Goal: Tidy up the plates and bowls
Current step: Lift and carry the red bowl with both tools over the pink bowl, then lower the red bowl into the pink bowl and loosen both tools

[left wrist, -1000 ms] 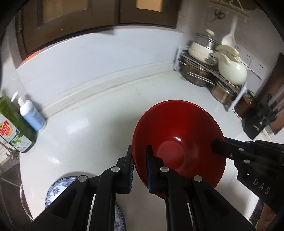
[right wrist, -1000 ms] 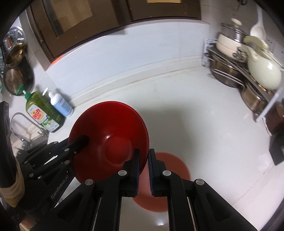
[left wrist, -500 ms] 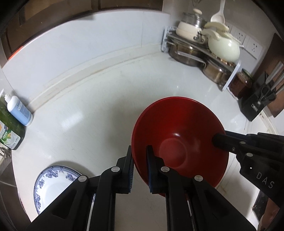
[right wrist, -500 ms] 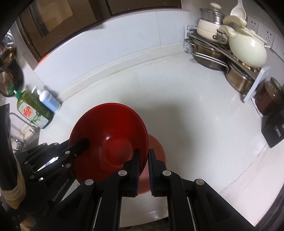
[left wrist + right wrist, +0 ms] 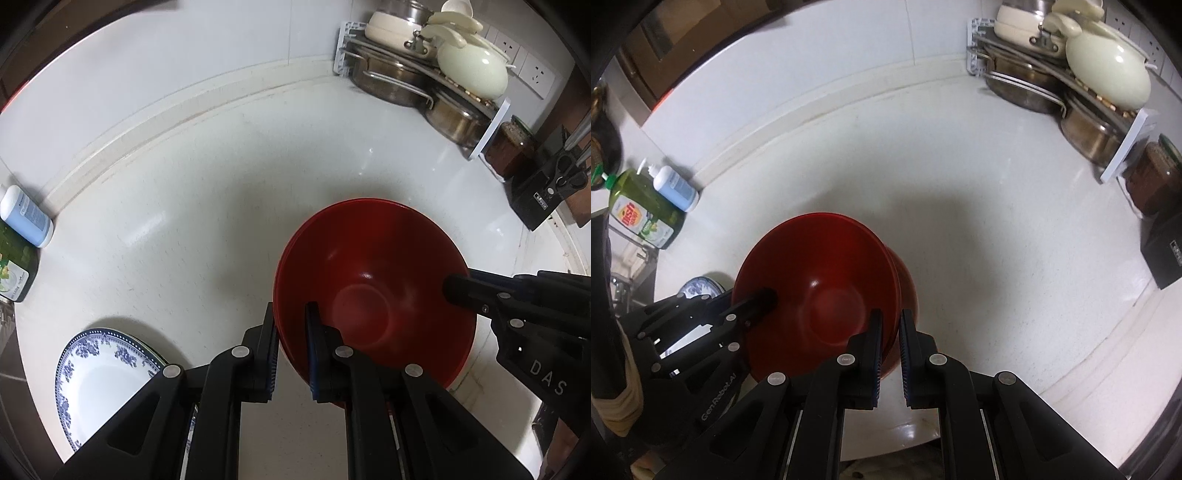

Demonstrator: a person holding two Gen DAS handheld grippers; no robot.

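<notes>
A red bowl (image 5: 373, 280) is held between both grippers over the white counter. My left gripper (image 5: 291, 350) is shut on its near-left rim. My right gripper (image 5: 891, 350) is shut on its right rim, and it shows in the left wrist view (image 5: 458, 288) at the bowl's right edge. The bowl (image 5: 820, 291) sits into a second red bowl (image 5: 907, 284) underneath, whose rim shows just outside it. A blue-and-white plate (image 5: 103, 384) lies on the counter at the lower left, partly hidden by my left gripper.
A rack with steel pans and a cream pot (image 5: 469, 66) stands at the back right. A dark jar (image 5: 511, 147) and a black knife block (image 5: 543, 192) are at the right. A green soap bottle (image 5: 639, 210) and a white pump bottle (image 5: 676, 188) stand at the left by the sink.
Both grippers have lowered the red bowl toward the counter, onto the second red bowl that was lying below it. The grip on both rims is unchanged.
</notes>
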